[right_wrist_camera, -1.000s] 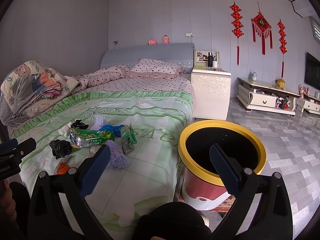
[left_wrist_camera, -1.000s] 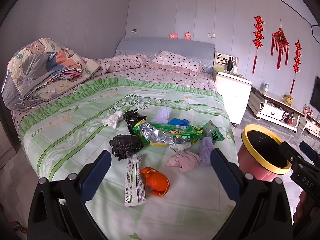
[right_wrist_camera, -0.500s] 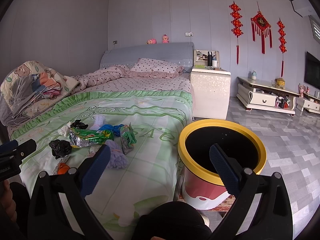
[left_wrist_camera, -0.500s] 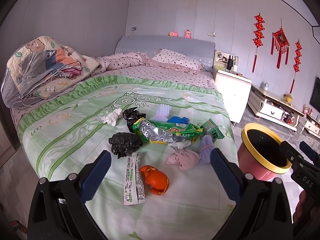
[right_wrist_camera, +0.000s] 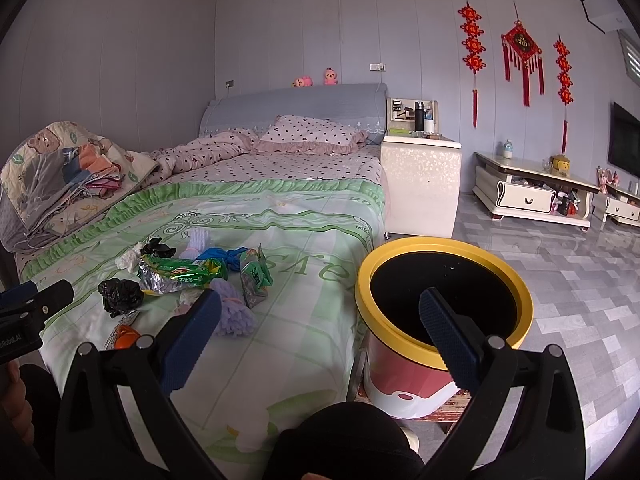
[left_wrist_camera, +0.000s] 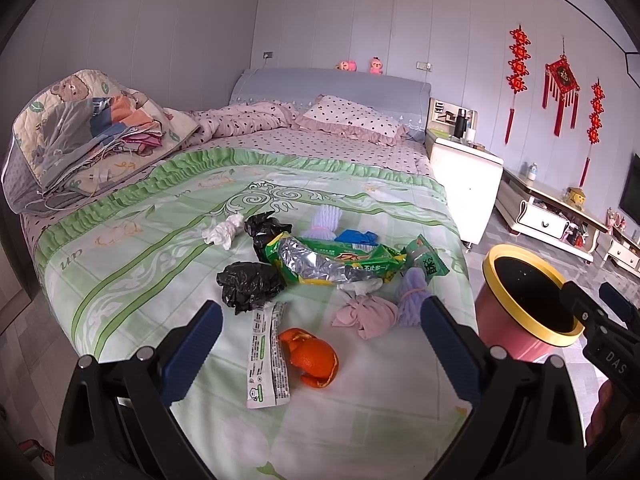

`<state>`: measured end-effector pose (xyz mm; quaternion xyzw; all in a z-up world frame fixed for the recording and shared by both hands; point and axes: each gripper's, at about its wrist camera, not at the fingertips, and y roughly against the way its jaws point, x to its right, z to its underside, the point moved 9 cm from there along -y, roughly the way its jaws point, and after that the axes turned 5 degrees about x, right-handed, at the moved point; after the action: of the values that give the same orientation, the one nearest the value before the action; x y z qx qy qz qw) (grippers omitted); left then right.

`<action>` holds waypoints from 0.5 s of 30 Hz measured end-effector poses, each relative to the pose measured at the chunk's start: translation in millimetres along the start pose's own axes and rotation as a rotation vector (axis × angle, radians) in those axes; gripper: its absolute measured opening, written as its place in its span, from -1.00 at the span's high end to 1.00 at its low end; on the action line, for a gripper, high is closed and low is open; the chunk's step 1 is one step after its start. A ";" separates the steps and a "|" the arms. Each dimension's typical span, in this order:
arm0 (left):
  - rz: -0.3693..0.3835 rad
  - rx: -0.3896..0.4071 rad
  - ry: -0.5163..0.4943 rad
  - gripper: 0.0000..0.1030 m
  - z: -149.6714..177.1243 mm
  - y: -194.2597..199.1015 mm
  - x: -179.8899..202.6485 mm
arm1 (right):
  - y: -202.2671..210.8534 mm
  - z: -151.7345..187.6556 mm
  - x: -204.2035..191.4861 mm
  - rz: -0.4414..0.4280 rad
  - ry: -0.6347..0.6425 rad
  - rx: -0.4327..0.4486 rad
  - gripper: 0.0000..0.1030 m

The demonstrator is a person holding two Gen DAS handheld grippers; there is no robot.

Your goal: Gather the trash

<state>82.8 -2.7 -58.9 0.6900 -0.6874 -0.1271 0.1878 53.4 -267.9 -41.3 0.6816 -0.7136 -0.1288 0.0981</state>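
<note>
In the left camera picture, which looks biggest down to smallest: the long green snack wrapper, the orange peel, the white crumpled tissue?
As they look in the left wrist view:
1. Green snack wrapper, clearly the largest.
2. Orange peel.
3. White tissue.
The peel lies nearer the camera than the tissue, so their true order is unsure.

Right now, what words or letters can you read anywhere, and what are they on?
"DAS" on the right gripper body, cut off by the picture edge.
"RobotAI" on the left gripper body, its start cut off.
"un" printed on the green bedspread.
Chinese print on the long green snack wrapper: too blurred to read.
White wrapper strip: print too small.
</note>
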 end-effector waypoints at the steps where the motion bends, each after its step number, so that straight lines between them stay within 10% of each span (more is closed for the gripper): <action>1: 0.001 0.000 0.000 -0.87 0.2 0.1 0.1 | 0.4 -0.7 0.2 0.000 0.000 0.000 -0.85; 15: 0.001 -0.012 0.004 -0.87 2.2 -0.5 -0.4 | -6.2 7.7 2.1 -0.006 -0.005 -0.008 -0.85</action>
<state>82.3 -2.5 -61.1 0.6888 -0.6866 -0.1296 0.1932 56.7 -269.9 -50.6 0.6830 -0.7113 -0.1335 0.0987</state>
